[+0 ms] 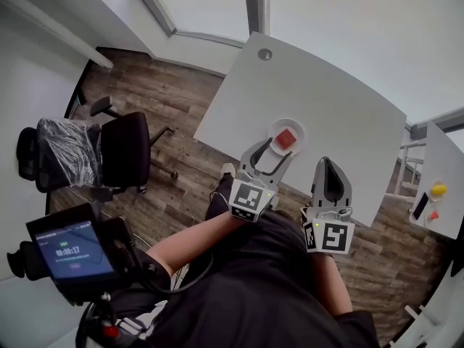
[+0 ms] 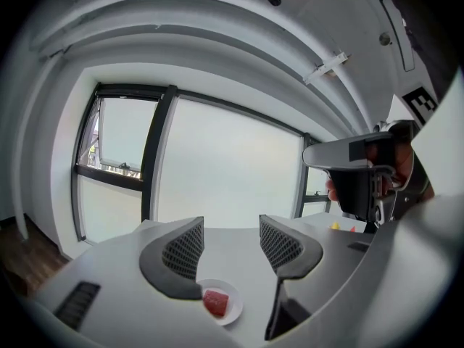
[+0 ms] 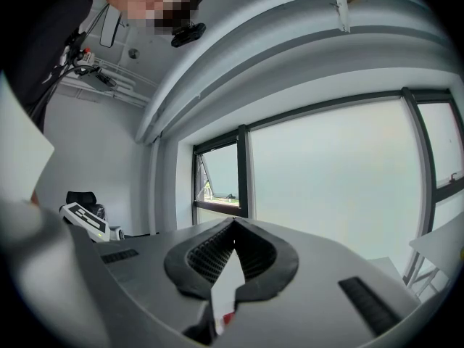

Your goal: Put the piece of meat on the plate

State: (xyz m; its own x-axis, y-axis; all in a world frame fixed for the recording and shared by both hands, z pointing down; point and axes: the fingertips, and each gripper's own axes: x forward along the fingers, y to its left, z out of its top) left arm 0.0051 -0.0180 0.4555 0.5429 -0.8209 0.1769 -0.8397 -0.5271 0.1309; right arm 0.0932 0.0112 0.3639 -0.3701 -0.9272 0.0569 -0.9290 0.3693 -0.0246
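Note:
A red piece of meat (image 1: 286, 138) lies on a small white plate (image 1: 298, 130) near the front edge of the white table (image 1: 326, 100). My left gripper (image 1: 273, 151) is open, with its jaws just short of the plate on the near side. In the left gripper view the open left gripper (image 2: 231, 230) holds nothing, and below it are the plate (image 2: 230, 309) and the meat (image 2: 215, 302). My right gripper (image 1: 328, 163) hangs over the table edge to the right of the plate. Its jaws are shut with nothing in them (image 3: 233, 225).
A black office chair (image 1: 125, 151) stands on the wood floor to the left. A device with a lit screen (image 1: 72, 251) is at the lower left. A second table (image 1: 444, 158) on the right holds small yellow and orange objects (image 1: 437, 190).

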